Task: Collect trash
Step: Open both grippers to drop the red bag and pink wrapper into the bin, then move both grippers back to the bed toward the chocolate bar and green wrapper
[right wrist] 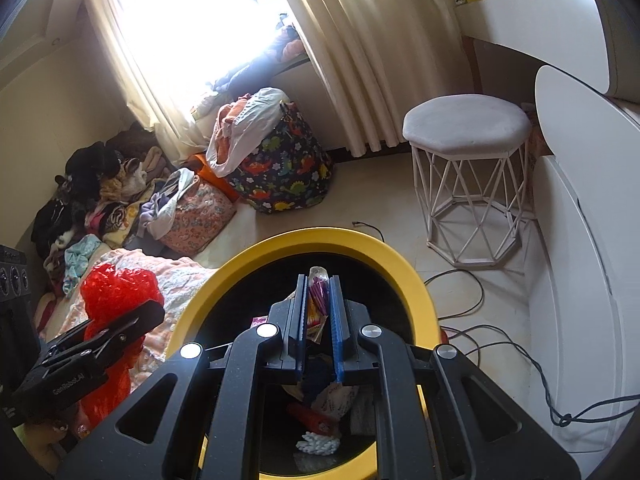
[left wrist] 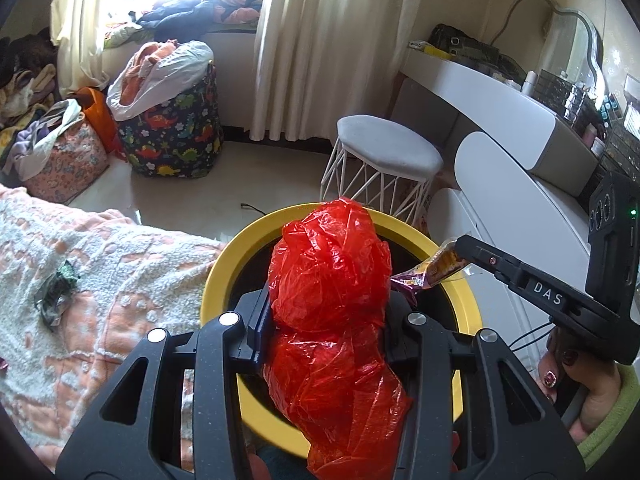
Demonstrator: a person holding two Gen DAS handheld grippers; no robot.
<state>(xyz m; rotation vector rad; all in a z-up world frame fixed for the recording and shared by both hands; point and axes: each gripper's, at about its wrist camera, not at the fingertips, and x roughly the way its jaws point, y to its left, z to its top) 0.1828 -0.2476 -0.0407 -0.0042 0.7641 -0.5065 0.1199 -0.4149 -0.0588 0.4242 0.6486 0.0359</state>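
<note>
My left gripper (left wrist: 326,312) is shut on a crumpled red plastic bag (left wrist: 332,280) and holds it over the yellow-rimmed trash bin (left wrist: 218,268). The bag also shows in the right wrist view (right wrist: 116,288), at the left. My right gripper (right wrist: 318,312) is shut on a snack wrapper (right wrist: 318,300), purple and orange, held above the bin's opening (right wrist: 224,276). In the left wrist view the right gripper (left wrist: 460,248) comes in from the right with the wrapper (left wrist: 432,270) over the bin rim. Several pieces of trash (right wrist: 320,420) lie inside the bin.
A bed with a pink and white blanket (left wrist: 100,280) is left of the bin, with a dark wrapper (left wrist: 56,296) on it. A white wire stool (right wrist: 468,168), white dresser (right wrist: 580,280), floor cables (right wrist: 500,336), dinosaur-print bag (right wrist: 280,168) and clothes piles stand beyond.
</note>
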